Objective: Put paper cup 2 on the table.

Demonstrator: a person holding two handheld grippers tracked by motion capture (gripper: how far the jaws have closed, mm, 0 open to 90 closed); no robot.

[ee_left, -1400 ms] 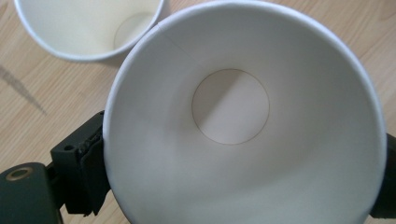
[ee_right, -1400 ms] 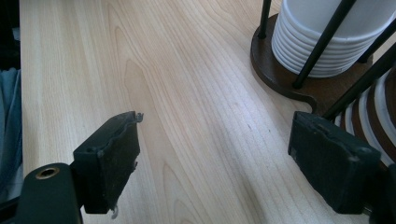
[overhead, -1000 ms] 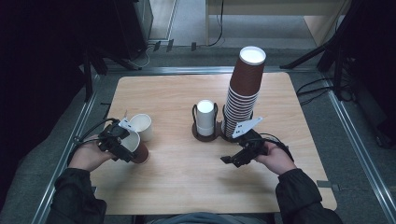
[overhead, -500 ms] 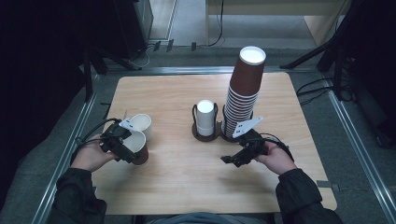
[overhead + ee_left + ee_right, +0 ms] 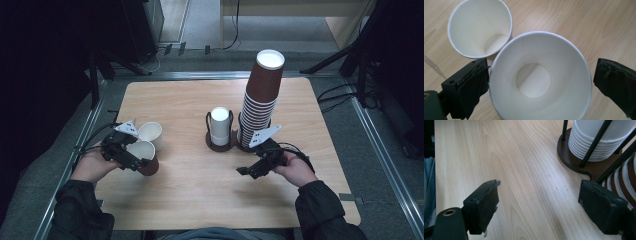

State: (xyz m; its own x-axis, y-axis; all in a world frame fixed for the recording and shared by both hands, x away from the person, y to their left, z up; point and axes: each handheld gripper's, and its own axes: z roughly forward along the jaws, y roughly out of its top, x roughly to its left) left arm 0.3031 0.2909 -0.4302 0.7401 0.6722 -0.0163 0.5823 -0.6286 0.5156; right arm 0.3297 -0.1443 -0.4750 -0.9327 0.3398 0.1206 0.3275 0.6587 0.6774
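Left gripper view: our left claw (image 5: 539,82) straddles the brown cup (image 5: 540,80), jaws apart, not gripping; we should withdraw straight, sparing the neighbouring cup (image 5: 480,27); right claw (image 5: 546,207) open, empty.

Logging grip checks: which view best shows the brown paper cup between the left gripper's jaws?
The left gripper view: the brown paper cup sits between both jaws, its white inside open. The high view shows its brown wall, small.

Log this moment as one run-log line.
left claw: open around brown cup, one pad touching | white cup: beside it | right claw: open, empty, near cup holder
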